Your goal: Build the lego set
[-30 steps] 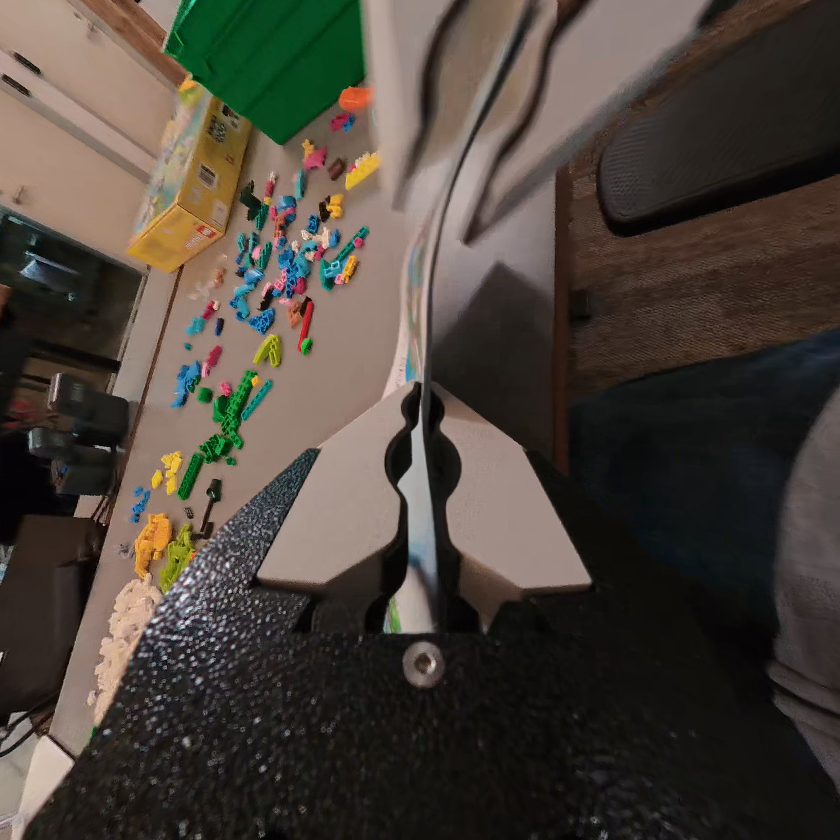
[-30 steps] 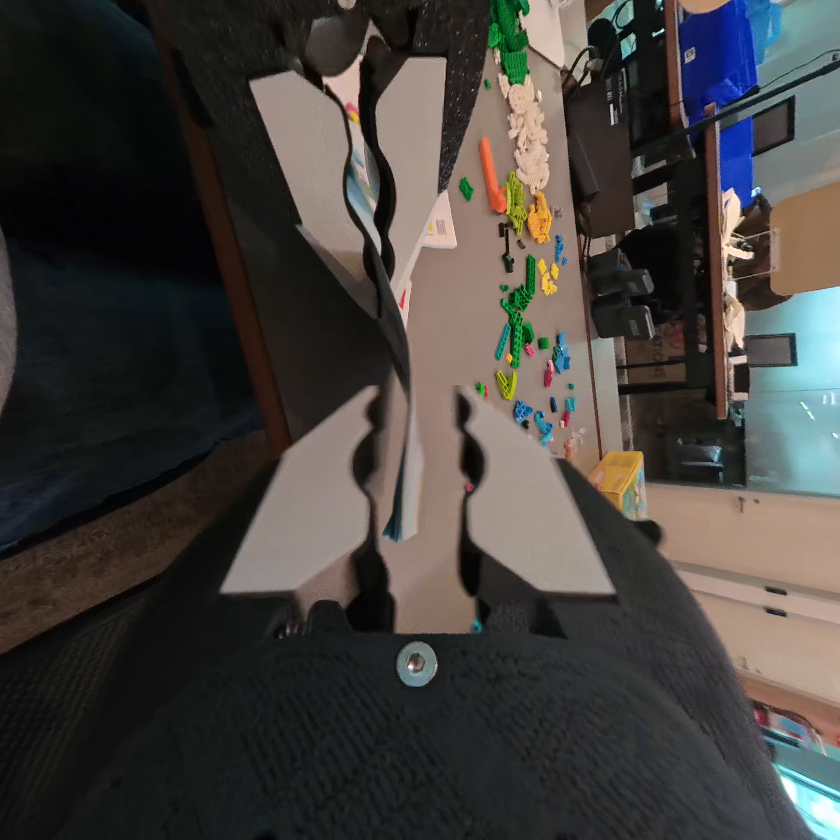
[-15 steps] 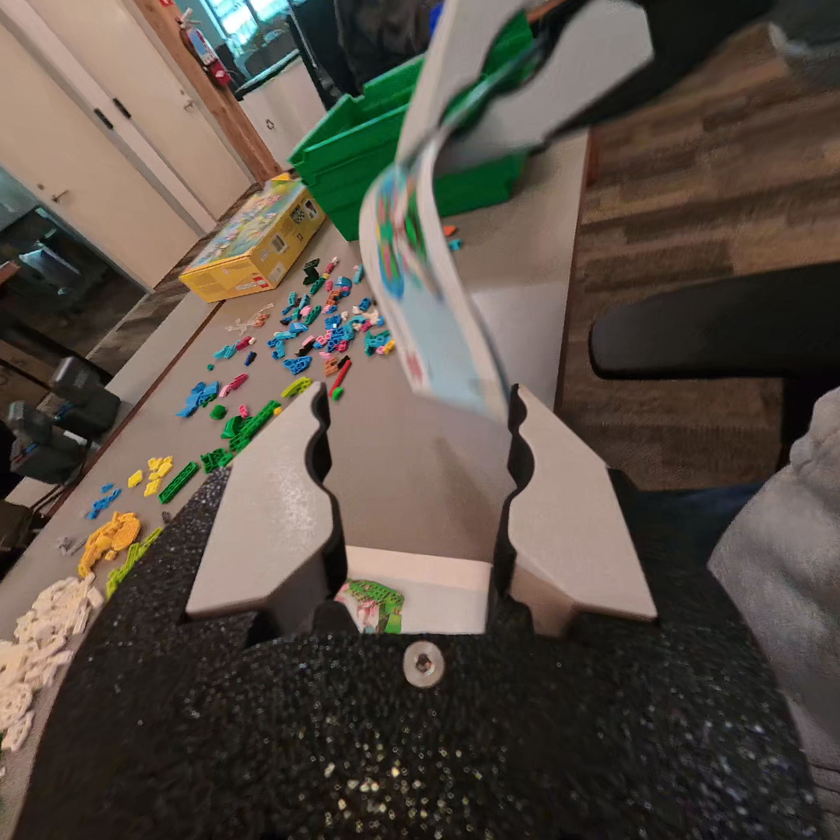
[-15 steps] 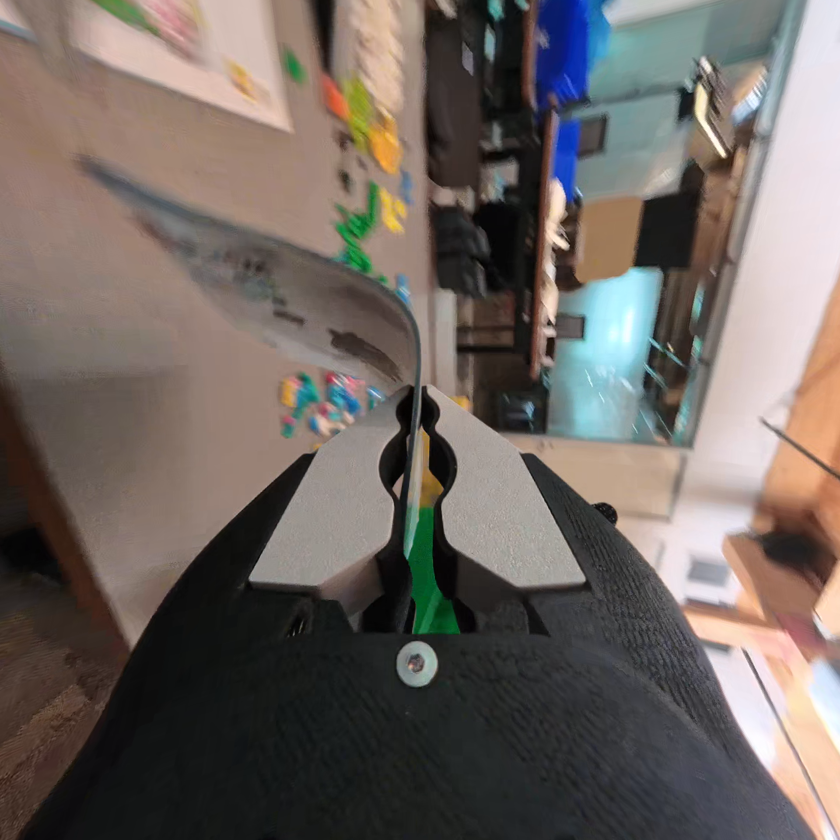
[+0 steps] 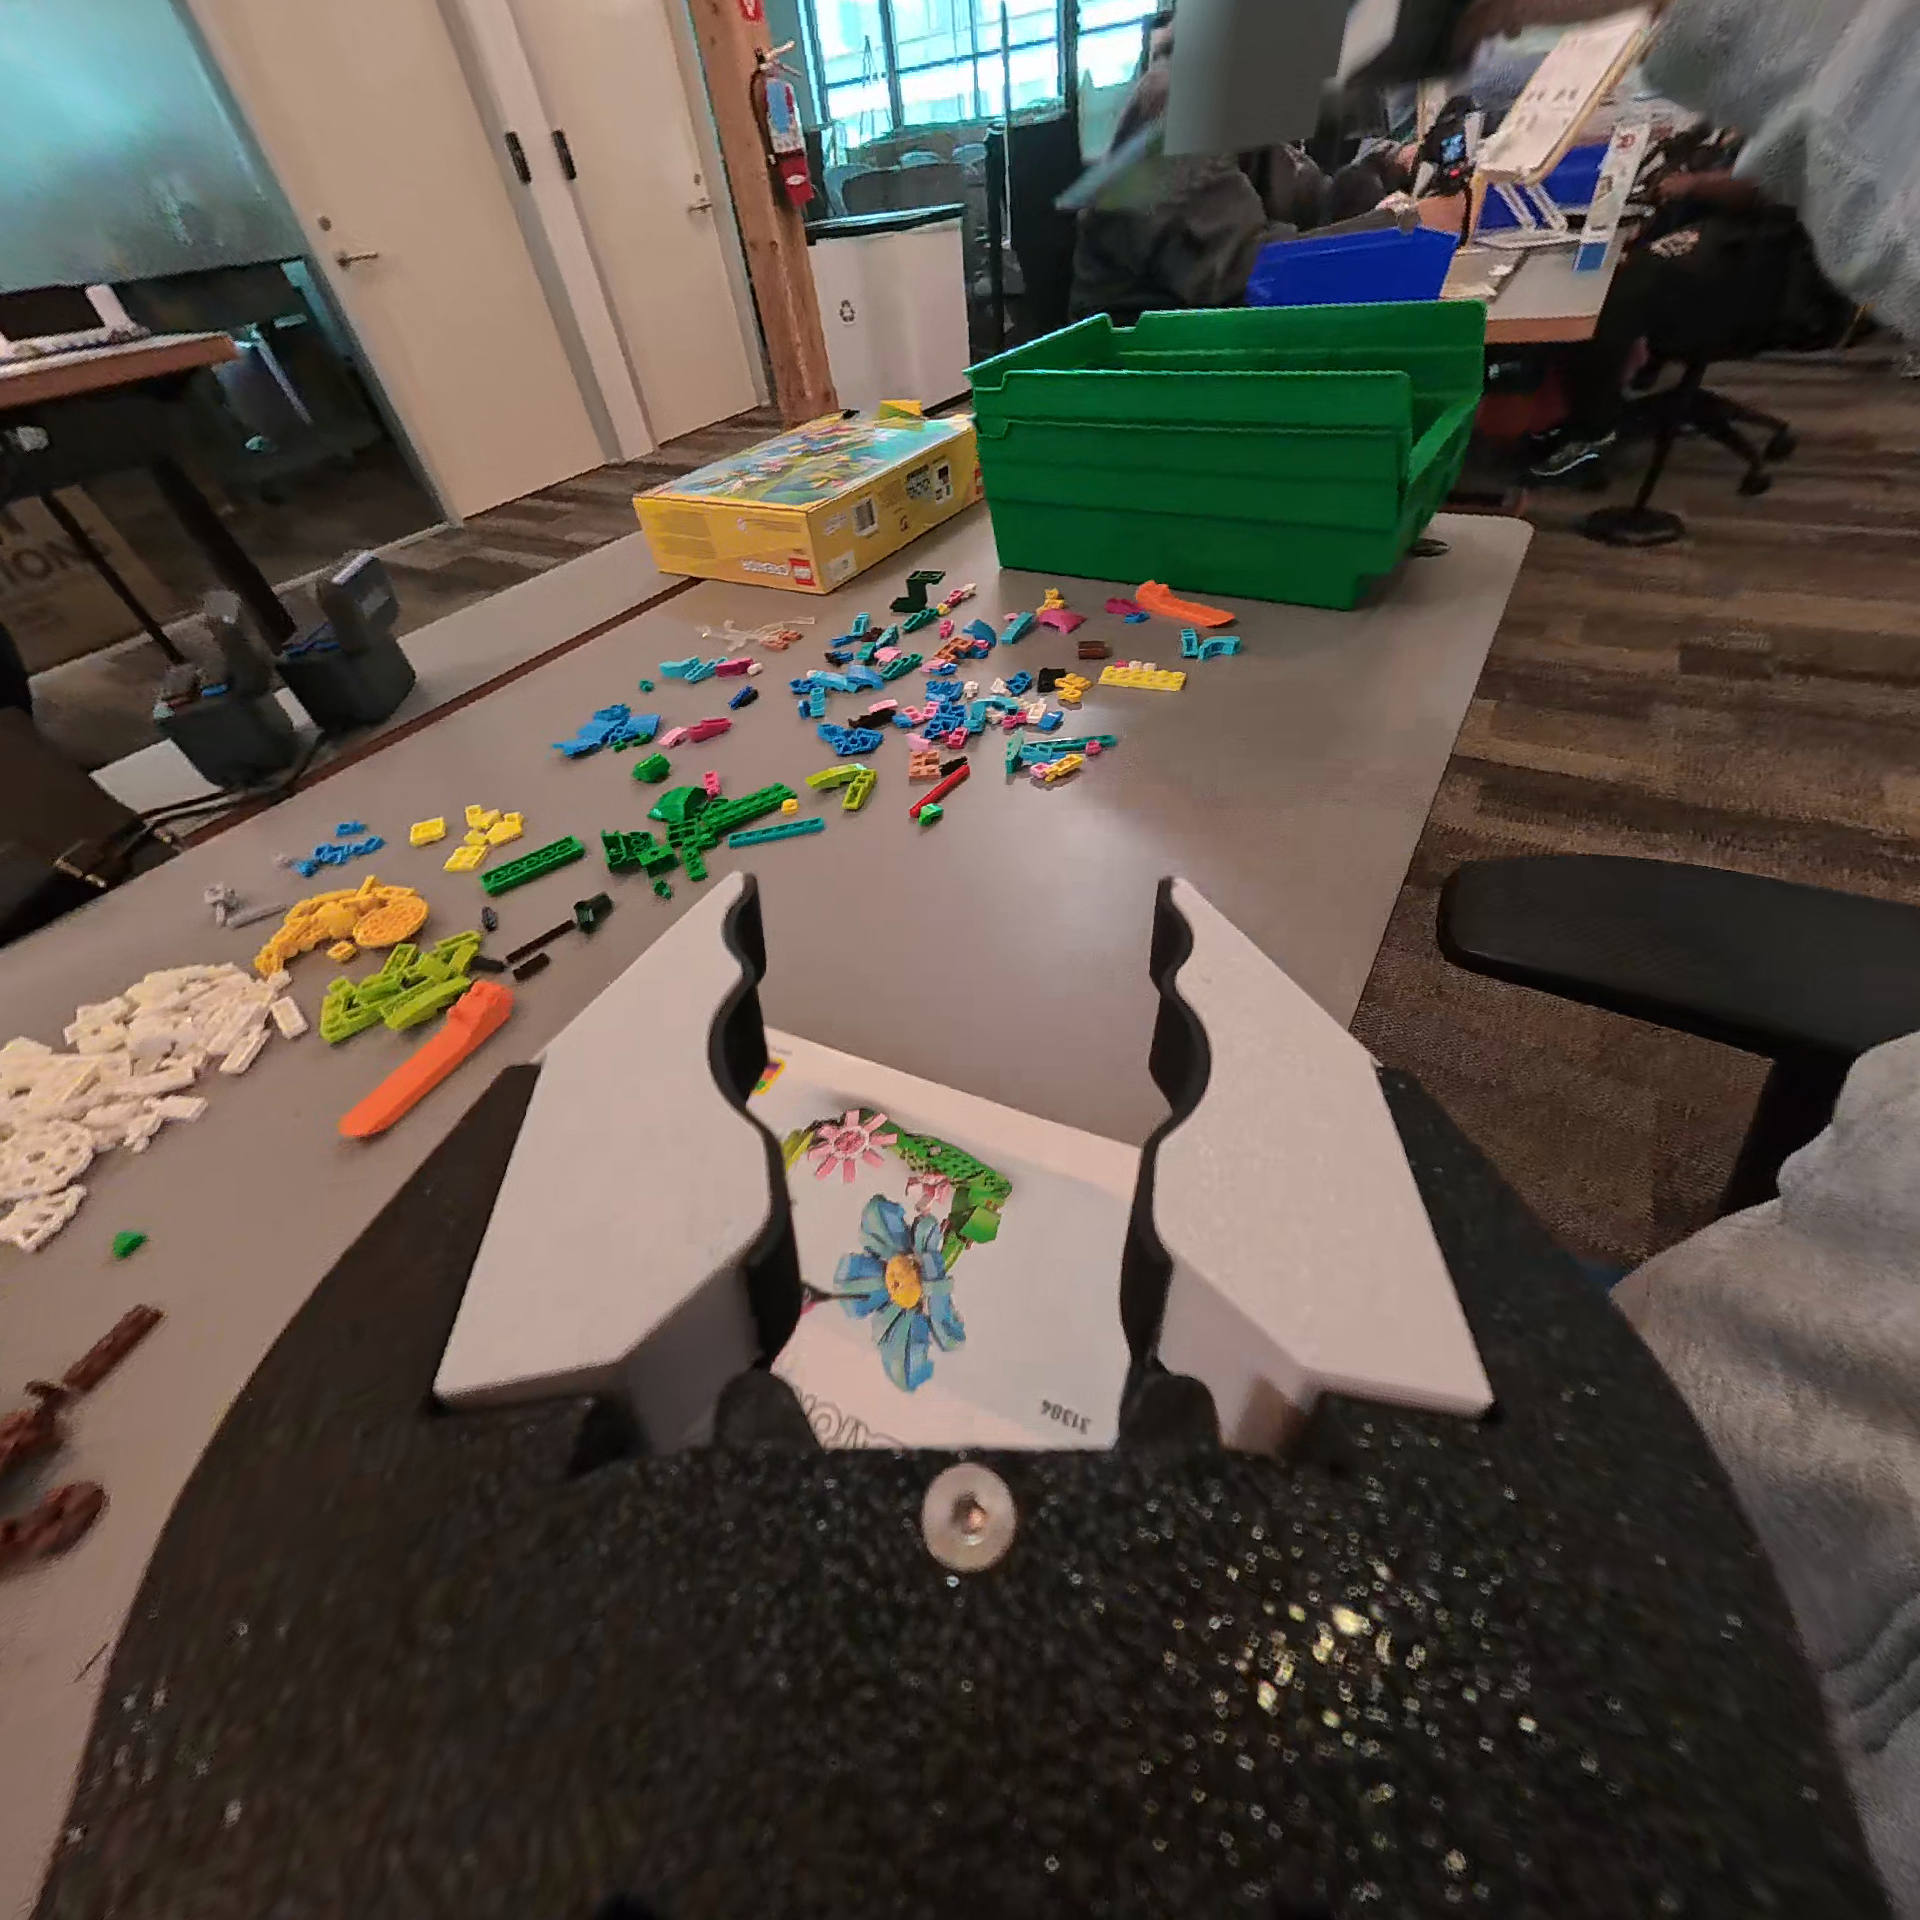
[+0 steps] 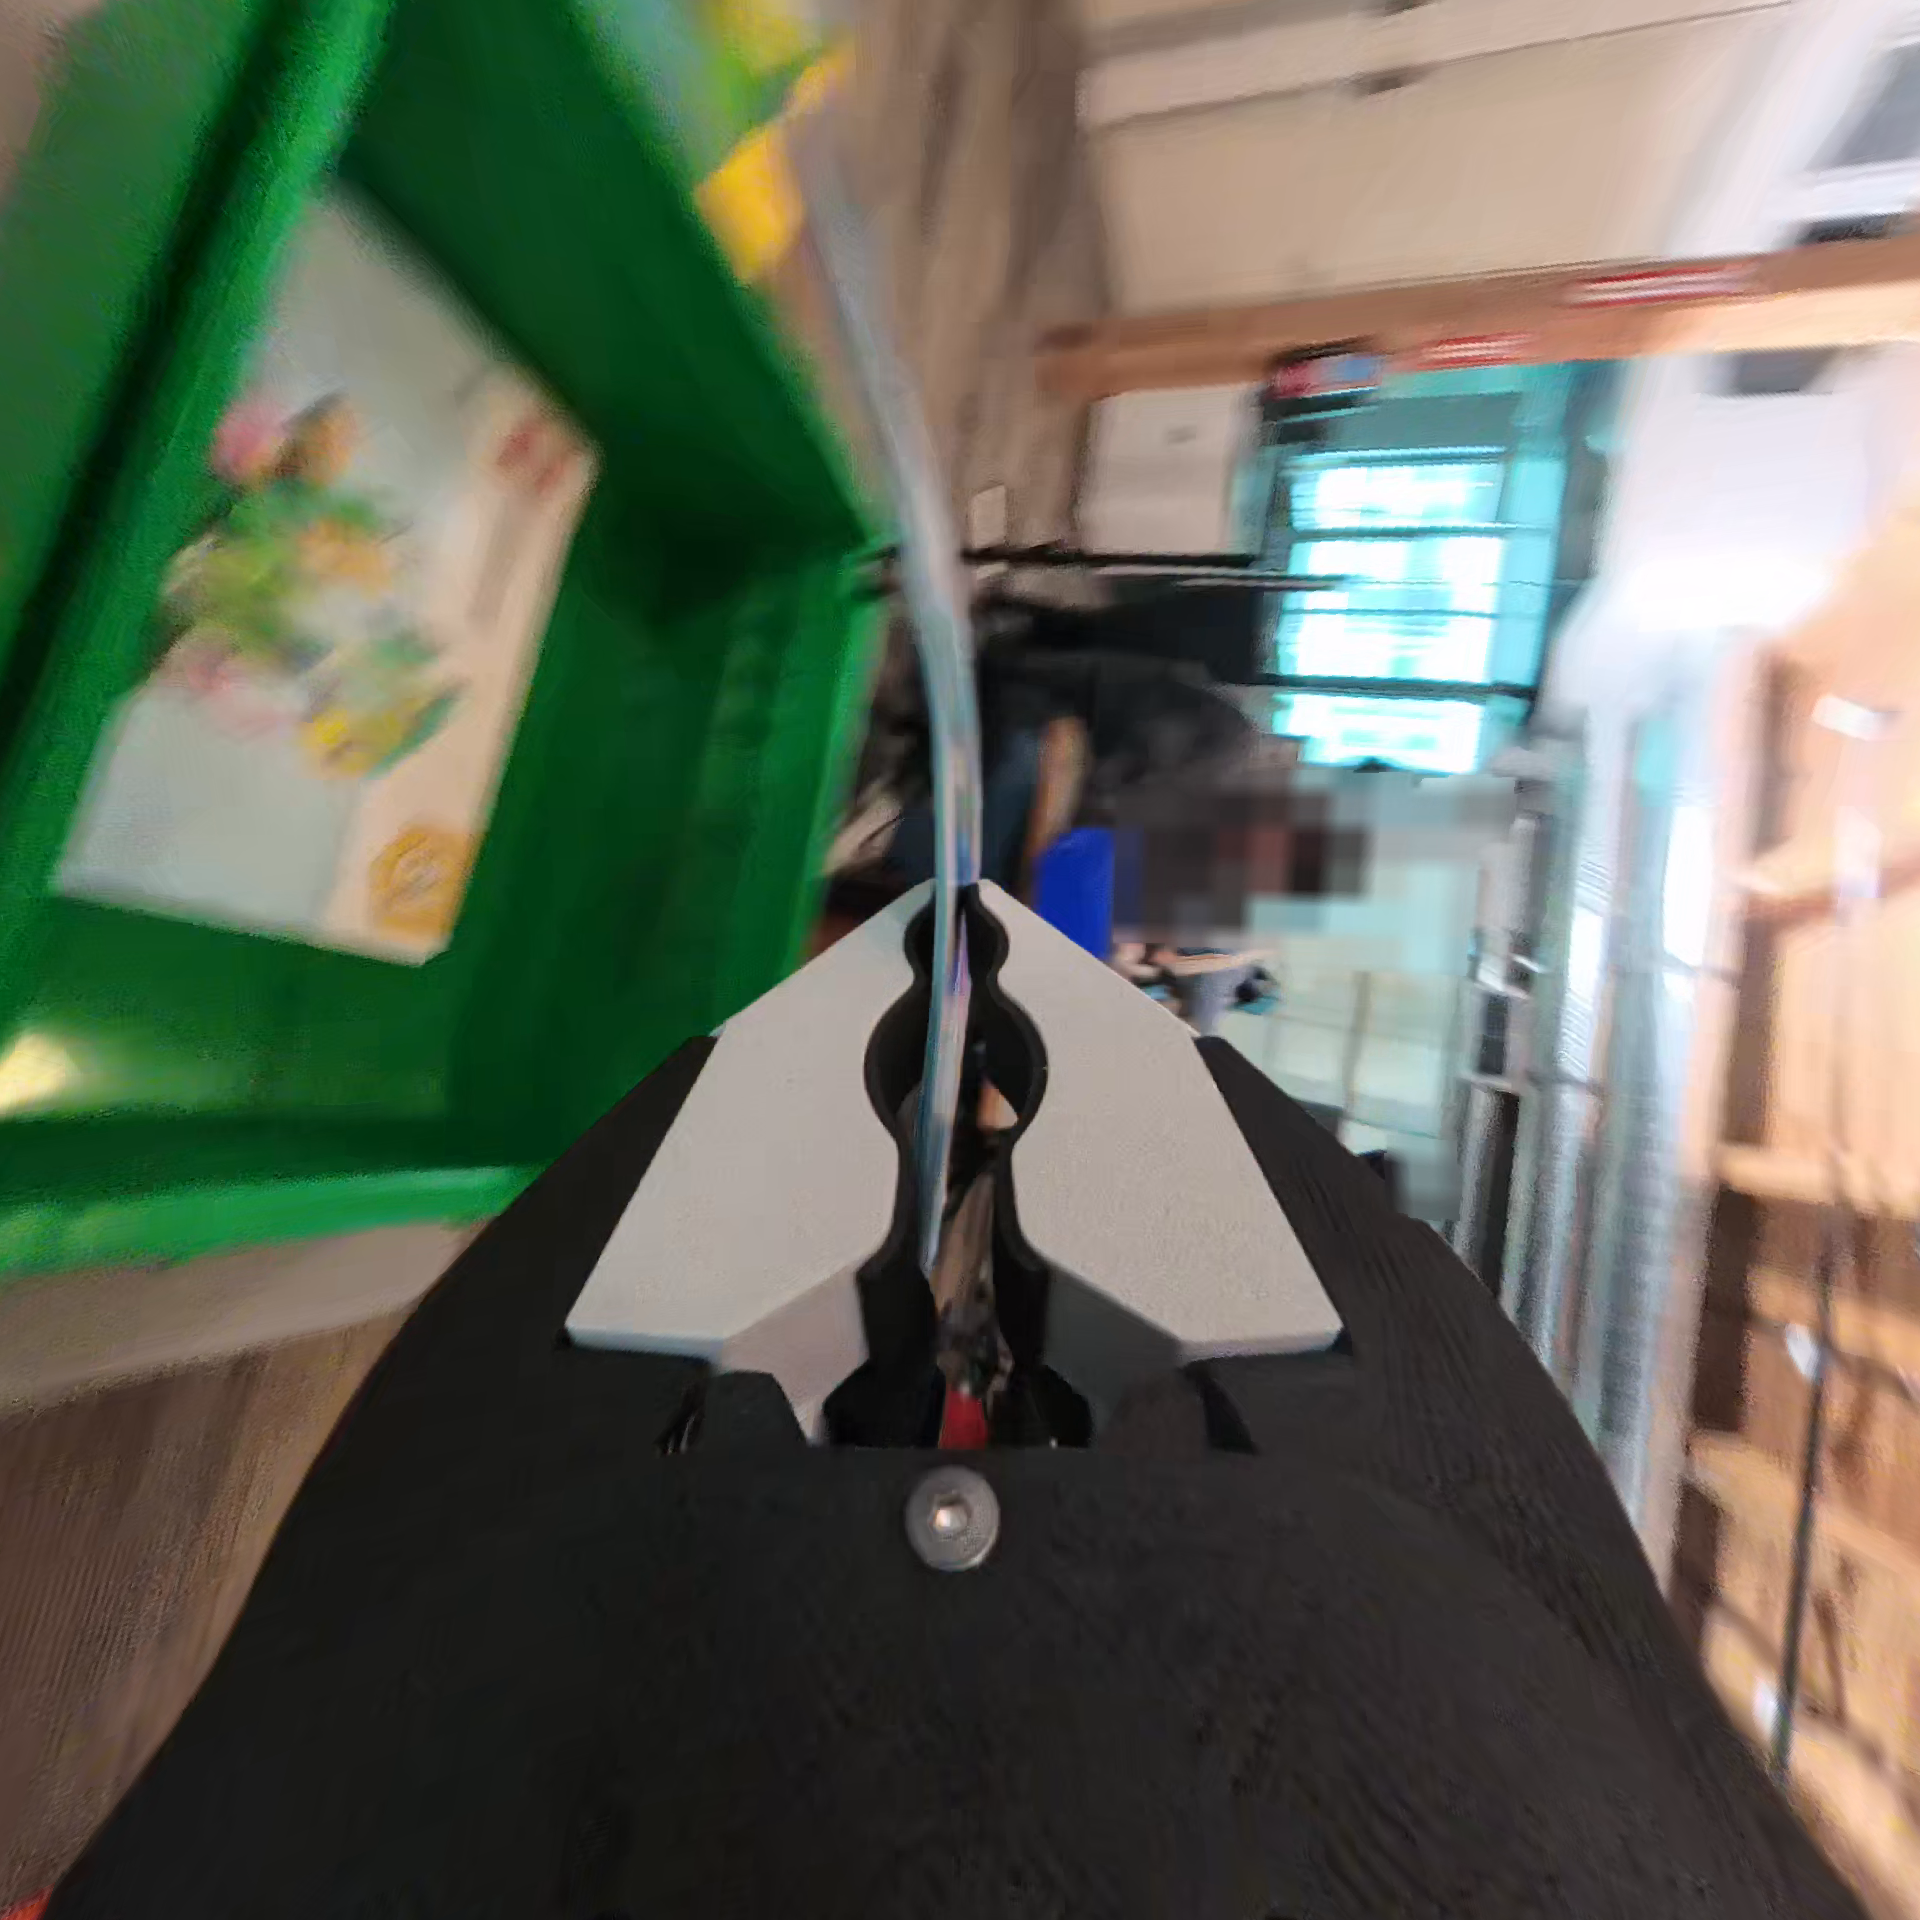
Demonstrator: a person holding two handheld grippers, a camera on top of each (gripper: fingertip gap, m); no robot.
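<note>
A thin booklet [image 6: 940, 790] is pinched edge-on by the right tongs [image 6: 961, 894], centre frame, so it hangs free beside the green bin [image 6: 644, 727]; the left tongs [image 5: 956, 904] are held wide above another booklet [image 5: 935, 1226] lying flat on the table [image 5: 1195, 852].

Bare table [image 5: 1039, 935] ahead; bricks [image 5: 914, 707] left, green bins [image 5: 1195, 488] beyond.

A long grey table [image 5: 1039, 935] with rounded corners stands on striped brown carpet and carries loose plastic building bricks sorted into colour heaps: white [image 5: 114, 1060], yellow [image 5: 343, 920], lime [image 5: 400, 982], green [image 5: 686, 821], blue and pink [image 5: 935, 696]. At its far end sit stacked green plastic bins [image 5: 1226, 457] beside a flat yellow cardboard box [image 5: 810, 499]. A white booklet printed with flowers [image 5: 935, 1226] lies at the near edge, an orange wedge-shaped tool [image 5: 431, 1060] just to its left.
</note>
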